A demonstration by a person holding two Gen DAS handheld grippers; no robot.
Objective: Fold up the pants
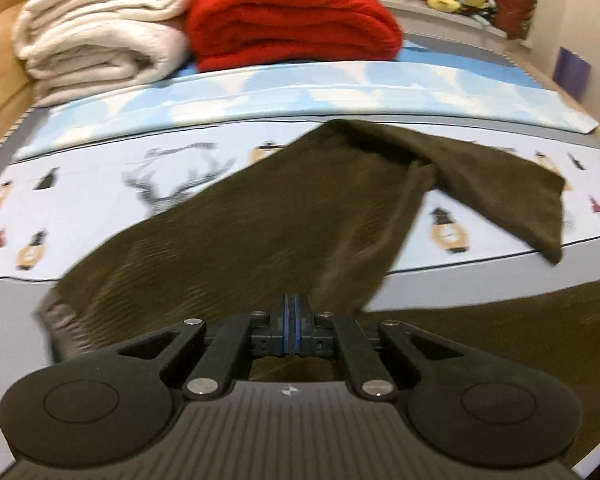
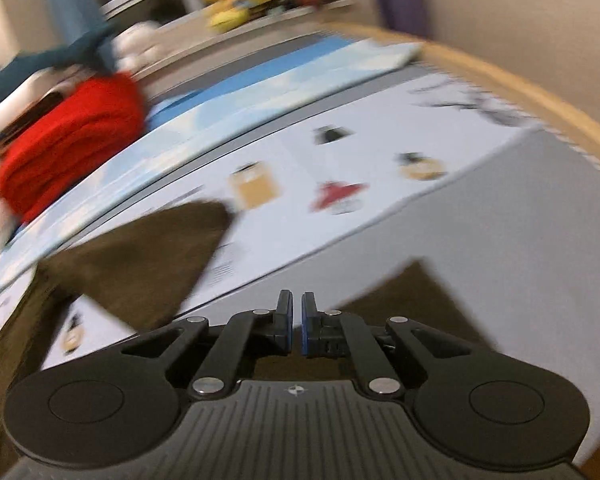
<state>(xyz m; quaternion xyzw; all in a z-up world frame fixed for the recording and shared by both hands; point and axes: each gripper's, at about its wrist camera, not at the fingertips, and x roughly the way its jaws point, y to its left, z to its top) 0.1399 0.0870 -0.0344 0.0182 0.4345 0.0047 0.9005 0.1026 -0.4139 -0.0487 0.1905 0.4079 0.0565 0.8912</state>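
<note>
Bed [image 1: 100, 216] with printed sheet carries everything. Red blanket [image 1: 292, 20] folded at bed's far end, cream blanket [image 1: 96, 36] beside it, seen sharp only in left wrist view. Brown pants [image 1: 260, 232] lie on bed, long axis diagonal from left tool up toward red blanket, one leg bent back right.

Left tool [image 1: 295, 306]: fingers pressed together, pinching pants edge.

Right tool [image 2: 297, 312]: narrow gap between pads, nothing between; pants [image 2: 140, 264] below and left, blurred.
</note>
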